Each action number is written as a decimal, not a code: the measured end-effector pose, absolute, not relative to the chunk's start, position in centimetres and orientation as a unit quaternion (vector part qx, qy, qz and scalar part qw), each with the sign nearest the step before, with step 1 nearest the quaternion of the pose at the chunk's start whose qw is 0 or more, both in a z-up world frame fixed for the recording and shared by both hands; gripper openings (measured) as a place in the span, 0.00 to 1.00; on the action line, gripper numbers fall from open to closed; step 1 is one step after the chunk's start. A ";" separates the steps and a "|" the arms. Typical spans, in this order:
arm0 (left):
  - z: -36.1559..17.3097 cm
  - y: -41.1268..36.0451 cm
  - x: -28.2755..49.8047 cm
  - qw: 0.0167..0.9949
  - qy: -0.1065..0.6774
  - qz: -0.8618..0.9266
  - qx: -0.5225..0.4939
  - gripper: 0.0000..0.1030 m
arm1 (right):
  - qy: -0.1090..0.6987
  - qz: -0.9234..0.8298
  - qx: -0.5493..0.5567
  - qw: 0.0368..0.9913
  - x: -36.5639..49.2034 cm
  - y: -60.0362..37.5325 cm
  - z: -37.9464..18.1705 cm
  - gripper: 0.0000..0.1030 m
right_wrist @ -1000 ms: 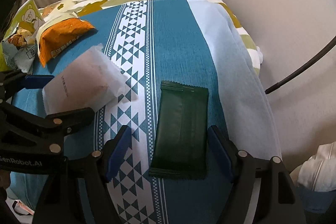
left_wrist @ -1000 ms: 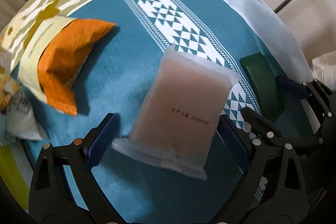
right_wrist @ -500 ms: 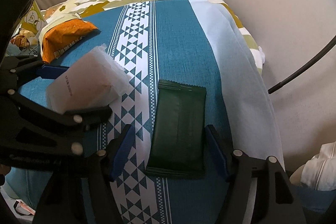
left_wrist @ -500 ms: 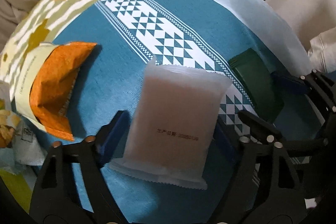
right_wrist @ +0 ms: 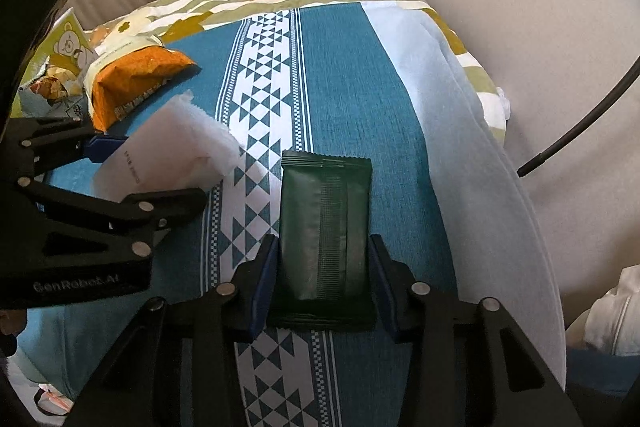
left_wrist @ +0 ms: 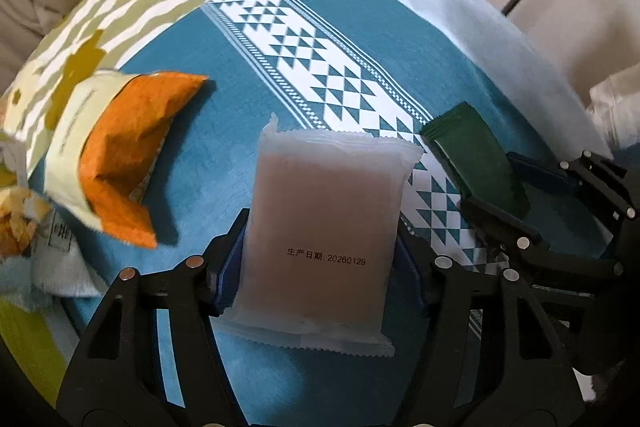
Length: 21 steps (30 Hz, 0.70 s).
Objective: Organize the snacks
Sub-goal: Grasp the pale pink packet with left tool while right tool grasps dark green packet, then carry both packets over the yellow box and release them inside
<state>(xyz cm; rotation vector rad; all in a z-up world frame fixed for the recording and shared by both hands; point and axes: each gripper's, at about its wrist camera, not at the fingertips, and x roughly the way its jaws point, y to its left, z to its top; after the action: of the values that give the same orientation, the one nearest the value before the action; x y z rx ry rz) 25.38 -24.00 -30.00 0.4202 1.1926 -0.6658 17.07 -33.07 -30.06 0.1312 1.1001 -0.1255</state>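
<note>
The left gripper [left_wrist: 320,247], jaws just closing, clamps the pink packet [left_wrist: 324,227] at lower centre. The right gripper [right_wrist: 324,279] squeezes the green packet [right_wrist: 324,227], mid-frame on the cloth [right_wrist: 352,87].

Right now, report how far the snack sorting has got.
Done: the orange bag and other packets lie grouped at the cloth's left edge. In hand: the left gripper has just been closing around the pale pink packet, and the right gripper is shut on the dark green packet. Left: both packets are not yet lifted or put with the group.
</note>
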 end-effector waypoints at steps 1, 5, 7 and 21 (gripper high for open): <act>-29.5 -23.6 25.3 0.759 0.546 -0.302 0.186 0.59 | 0.520 -0.058 0.063 0.850 16.9 -33.0 -29.9 0.39; -27.2 -22.2 24.5 0.775 0.538 -0.292 0.156 0.59 | 0.503 -0.056 0.062 0.860 16.3 -32.8 -28.1 0.39; -25.6 -21.1 23.9 0.785 0.533 -0.284 0.139 0.59 | 0.493 -0.051 0.060 0.867 15.9 -32.6 -26.9 0.39; -13.1 -6.5 21.3 0.866 0.471 -0.164 0.020 0.59 | 0.408 0.086 0.026 0.909 16.6 -25.1 -15.0 0.39</act>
<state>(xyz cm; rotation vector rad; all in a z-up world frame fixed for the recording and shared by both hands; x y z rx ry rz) 21.34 -6.53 -13.08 0.0428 0.9873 -0.3433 16.60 -25.07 -15.04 0.0545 0.8409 0.1784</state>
